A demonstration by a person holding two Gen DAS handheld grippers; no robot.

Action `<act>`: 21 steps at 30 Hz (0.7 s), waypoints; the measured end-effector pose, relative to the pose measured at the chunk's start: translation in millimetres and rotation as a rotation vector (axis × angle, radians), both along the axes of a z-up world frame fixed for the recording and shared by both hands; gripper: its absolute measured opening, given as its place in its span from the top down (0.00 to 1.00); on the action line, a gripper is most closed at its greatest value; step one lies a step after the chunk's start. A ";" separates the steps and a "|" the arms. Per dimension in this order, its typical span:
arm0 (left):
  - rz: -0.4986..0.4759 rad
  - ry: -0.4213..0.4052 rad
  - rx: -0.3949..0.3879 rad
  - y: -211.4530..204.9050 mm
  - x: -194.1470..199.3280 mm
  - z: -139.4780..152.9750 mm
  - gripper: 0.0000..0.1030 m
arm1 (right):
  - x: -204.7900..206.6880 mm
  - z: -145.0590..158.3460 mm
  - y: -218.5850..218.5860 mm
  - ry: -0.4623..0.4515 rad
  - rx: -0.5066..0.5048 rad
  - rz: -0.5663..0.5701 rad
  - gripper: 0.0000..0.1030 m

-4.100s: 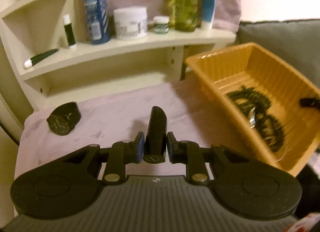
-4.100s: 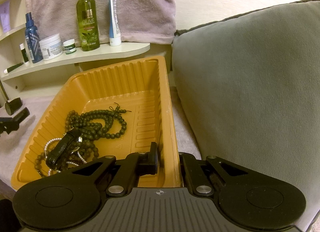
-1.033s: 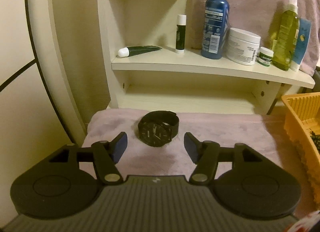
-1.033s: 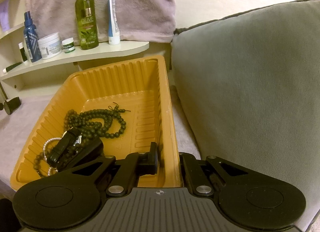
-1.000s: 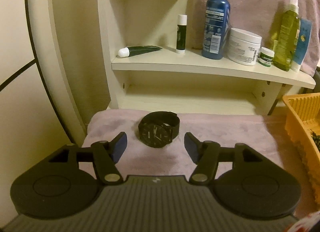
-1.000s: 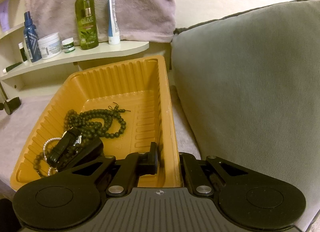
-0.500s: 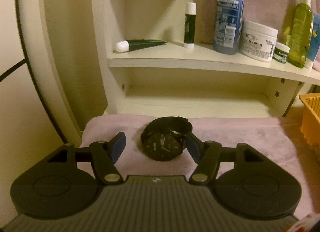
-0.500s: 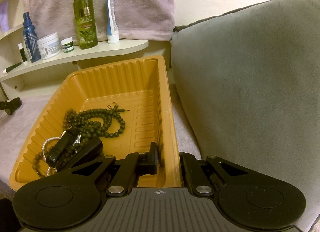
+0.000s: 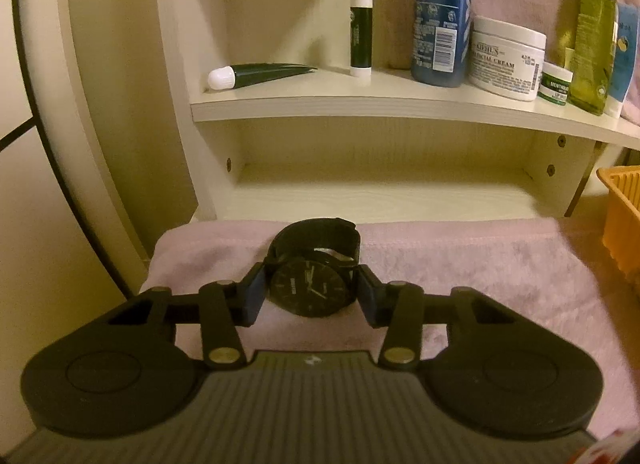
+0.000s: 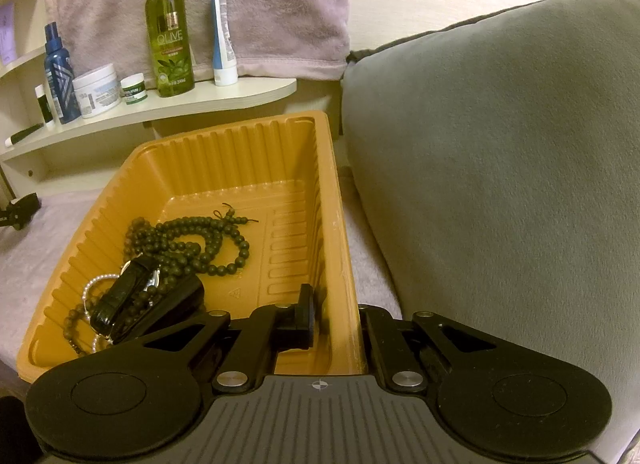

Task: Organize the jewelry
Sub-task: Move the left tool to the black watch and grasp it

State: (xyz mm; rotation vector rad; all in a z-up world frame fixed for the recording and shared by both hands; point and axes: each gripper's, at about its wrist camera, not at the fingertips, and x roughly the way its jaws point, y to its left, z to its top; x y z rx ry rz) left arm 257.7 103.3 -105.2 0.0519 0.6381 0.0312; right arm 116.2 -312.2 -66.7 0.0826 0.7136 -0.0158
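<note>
A black wristwatch (image 9: 310, 278) lies on the pink towel (image 9: 460, 260) in the left wrist view. My left gripper (image 9: 310, 292) has its fingers on both sides of the watch case, closed against it. In the right wrist view, my right gripper (image 10: 336, 318) is shut on the right wall of the orange tray (image 10: 256, 148). The tray holds a dark bead necklace (image 10: 192, 234), a pearl bracelet (image 10: 94, 284), a black strap watch (image 10: 124, 296) and a black oblong object (image 10: 176, 302).
A cream shelf (image 9: 400, 102) behind the towel carries a blue bottle (image 9: 440, 12), a cream jar (image 9: 508, 58), a lip balm (image 9: 361, 28) and a green bottle (image 9: 592, 36). A grey cushion (image 10: 500, 164) stands right of the tray. The tray's corner (image 9: 620, 204) shows at the right.
My left gripper moved forward to the watch and closed its fingers onto the case. Earlier it dropped the black oblong object in the tray. The right gripper has stayed put.
</note>
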 end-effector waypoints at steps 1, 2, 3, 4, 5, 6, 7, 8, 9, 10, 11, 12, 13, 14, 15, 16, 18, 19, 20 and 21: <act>0.001 0.002 0.000 0.2 -1.0 0.7 0.58 | 0.1 0.0 0.2 0.000 0.000 0.000 0.94; 0.002 0.005 0.001 -0.1 -2.2 1.6 0.59 | 0.3 -0.1 -0.1 -0.001 0.000 -0.001 0.94; 0.002 0.010 0.002 -0.5 -3.5 2.6 0.59 | 0.5 -0.3 -0.1 -0.001 0.000 -0.001 0.94; 0.000 0.013 0.001 -0.8 -3.9 3.9 0.59 | 0.6 -0.4 -0.1 -0.002 0.001 -0.002 0.94; -0.004 0.016 0.001 -1.2 -5.6 5.3 0.59 | 0.5 -0.6 0.0 -0.003 0.001 -0.002 0.94; -0.007 0.018 0.002 -2.0 -7.7 6.8 0.59 | 0.6 -0.8 -0.1 -0.004 0.002 -0.002 0.94; -0.011 0.020 0.005 -3.5 -10.3 8.8 0.59 | 0.4 -1.0 0.0 -0.004 0.002 -0.002 0.94; -0.013 0.022 0.006 -4.9 -13.2 10.9 0.59 | 0.2 -1.1 -0.2 -0.005 0.003 -0.001 0.94; -0.017 0.023 0.004 -6.3 -16.3 13.3 0.59 | 0.1 -1.0 -0.2 -0.005 0.004 -0.001 0.94; -0.023 0.023 0.004 -8.1 -19.7 15.8 0.59 | 0.1 -1.2 -0.5 -0.005 0.007 -0.002 0.94; -0.027 0.023 0.004 -10.4 -23.4 18.4 0.59 | 0.0 -0.9 -0.2 -0.005 0.006 -0.002 0.94; -0.031 0.022 0.004 -12.6 -27.1 20.6 0.59 | 0.1 -1.4 -0.1 -0.005 0.009 -0.003 0.94; -0.036 0.021 0.004 -15.2 -30.7 23.1 0.59 | -0.1 -1.7 -0.2 -0.005 0.014 -0.004 0.94; -0.040 0.020 0.003 -17.3 -33.9 25.4 0.59 | -0.2 -1.8 -0.4 -0.005 0.019 -0.005 0.94; -0.042 0.019 0.002 -19.8 -37.3 28.0 0.59 | -0.5 -1.7 -0.5 -0.007 0.022 -0.005 0.94; -0.045 0.018 -0.001 -22.2 -40.7 30.4 0.59 | -1.4 -1.4 -0.9 -0.008 0.023 -0.005 0.94; -0.055 0.018 -0.004 -26.9 -45.6 34.5 0.60 | -1.4 -1.4 -2.1 -0.011 0.028 -0.006 0.94; -0.064 0.019 -0.002 -30.1 -48.5 36.5 0.60 | -1.5 -1.5 -2.0 -0.013 0.030 -0.006 0.94; -0.071 0.019 0.000 -33.0 -50.7 38.2 0.61 | -1.5 -1.9 -2.3 -0.014 0.033 -0.006 0.94; -0.074 0.020 -0.002 -34.6 -52.2 39.3 0.61 | -1.5 -2.2 -3.2 -0.015 0.035 -0.006 0.94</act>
